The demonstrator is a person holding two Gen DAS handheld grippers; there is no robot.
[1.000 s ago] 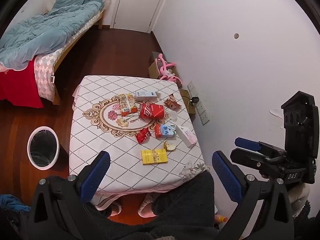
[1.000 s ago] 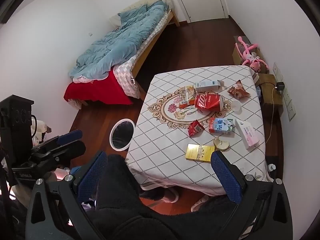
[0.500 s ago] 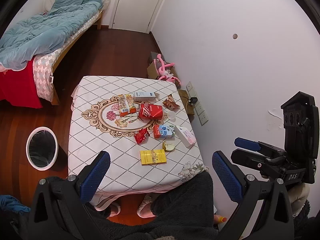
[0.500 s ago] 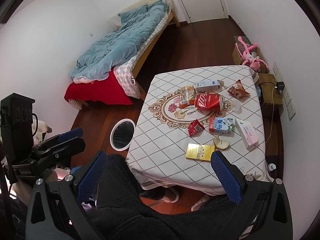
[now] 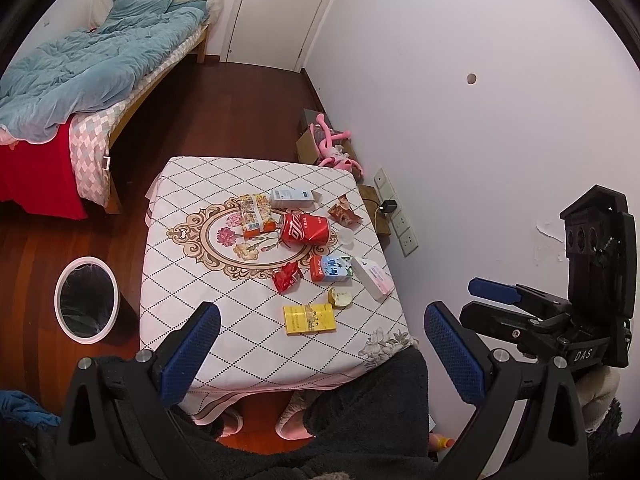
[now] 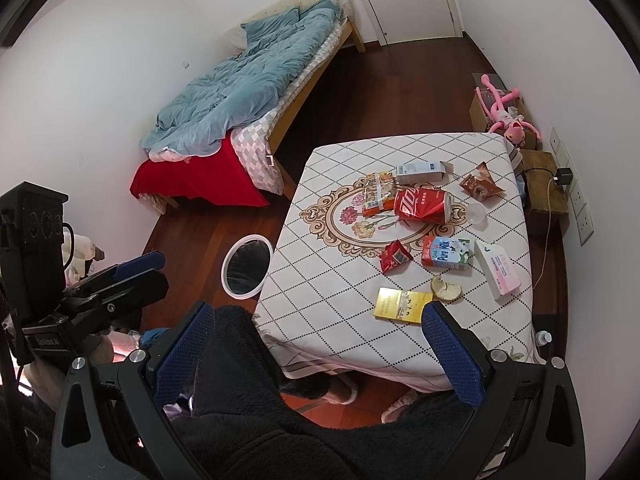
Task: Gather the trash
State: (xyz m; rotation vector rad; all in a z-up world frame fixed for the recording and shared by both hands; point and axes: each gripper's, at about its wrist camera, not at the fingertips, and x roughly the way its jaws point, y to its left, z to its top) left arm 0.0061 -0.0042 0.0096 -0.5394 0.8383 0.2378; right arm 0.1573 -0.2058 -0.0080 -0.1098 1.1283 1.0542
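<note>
Crushed red cola can [image 5: 306, 230] at mid-frame on the table [image 5: 192, 296] looks light, dented, slippery; pinch its flattened middle. Your left tongs [image 5: 320, 350] and right tongs [image 6: 316, 350] gape, empty.

desk [image 5: 224, 312]: matt printed cloth cover, diamond lines
floor [image 5: 248, 112]: dark wood, slight sheen
red can [image 5: 306, 230]: glossy dented metal
milk carton [image 5: 332, 269]: smooth printed card
yellow box [image 5: 309, 319]: glossy card
red wrapper [image 5: 286, 276]: shiny crinkled foil
bin [image 5: 86, 306]: smooth white plastic rim, black film liner
quilt [image 5: 92, 64]: soft matt blue cloth
left claw [image 5: 320, 354]: matt black plastic, blue textured pads [image 5: 188, 350]
</note>
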